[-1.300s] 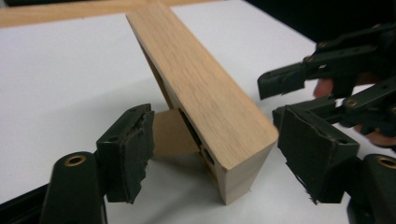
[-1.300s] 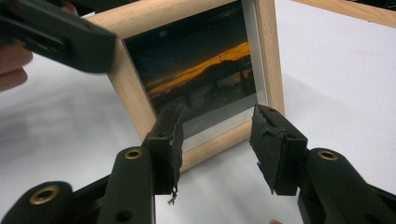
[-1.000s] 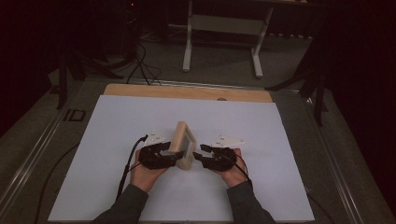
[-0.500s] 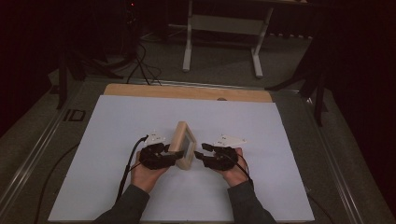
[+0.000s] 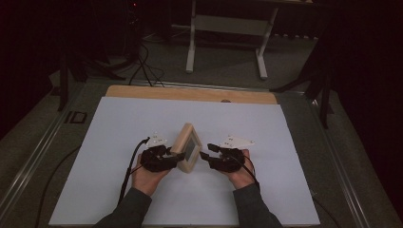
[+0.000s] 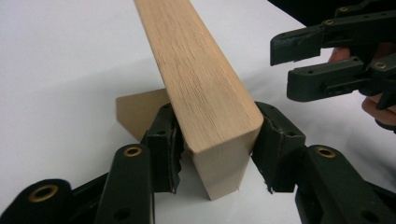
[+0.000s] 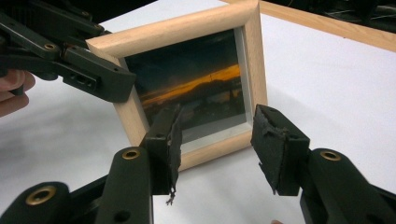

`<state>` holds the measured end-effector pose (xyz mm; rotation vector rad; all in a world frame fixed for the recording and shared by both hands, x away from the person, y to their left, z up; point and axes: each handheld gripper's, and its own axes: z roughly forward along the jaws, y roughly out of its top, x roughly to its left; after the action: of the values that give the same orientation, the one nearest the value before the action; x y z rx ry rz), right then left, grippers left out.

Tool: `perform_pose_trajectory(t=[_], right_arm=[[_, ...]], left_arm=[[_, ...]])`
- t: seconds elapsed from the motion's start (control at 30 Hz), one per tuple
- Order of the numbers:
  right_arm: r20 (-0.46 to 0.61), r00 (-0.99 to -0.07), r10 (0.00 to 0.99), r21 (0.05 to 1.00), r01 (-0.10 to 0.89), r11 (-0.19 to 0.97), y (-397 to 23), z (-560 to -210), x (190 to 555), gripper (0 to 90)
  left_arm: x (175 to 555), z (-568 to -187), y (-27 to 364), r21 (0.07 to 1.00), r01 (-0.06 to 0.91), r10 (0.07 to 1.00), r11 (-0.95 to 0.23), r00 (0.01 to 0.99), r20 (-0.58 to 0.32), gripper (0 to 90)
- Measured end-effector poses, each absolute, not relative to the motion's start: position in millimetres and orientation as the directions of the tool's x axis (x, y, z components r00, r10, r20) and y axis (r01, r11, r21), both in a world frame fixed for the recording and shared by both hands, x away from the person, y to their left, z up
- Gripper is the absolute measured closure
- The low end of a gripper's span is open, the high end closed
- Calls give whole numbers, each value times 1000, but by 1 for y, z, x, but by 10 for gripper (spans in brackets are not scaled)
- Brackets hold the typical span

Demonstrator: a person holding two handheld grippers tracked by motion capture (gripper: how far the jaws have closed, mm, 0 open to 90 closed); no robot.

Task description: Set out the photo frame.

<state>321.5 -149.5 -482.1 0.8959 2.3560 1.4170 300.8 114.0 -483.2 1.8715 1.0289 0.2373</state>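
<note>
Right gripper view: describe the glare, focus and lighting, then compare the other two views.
Right gripper view: the square wooden picture frame is sharp, its glass dark with an orange streak; near jaws soft. Left gripper view: bright, grain crisp. High view: dim, dark surroundings, white table sheet evenly lit.

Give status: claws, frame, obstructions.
Left claw shut on picture frame edge. Right claw open, facing its glass. Frame upright on white table. Nothing blocking.

Pale, smooth matt wooden frame [image 7: 182, 28] with glossy glazing; matt black plastic tool [image 6: 215, 140]; matt white table [image 5: 119, 123].
</note>
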Motion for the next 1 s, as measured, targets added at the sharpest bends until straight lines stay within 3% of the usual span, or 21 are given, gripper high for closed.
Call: perform_pose_trajectory(t=[1.0], right_arm=[[85, -752, 653, 899, 340, 274, -163, -461, 320, 523]], left_arm=[[291, -481, 103, 834, 484, 712, -266, 681, -169, 609]])
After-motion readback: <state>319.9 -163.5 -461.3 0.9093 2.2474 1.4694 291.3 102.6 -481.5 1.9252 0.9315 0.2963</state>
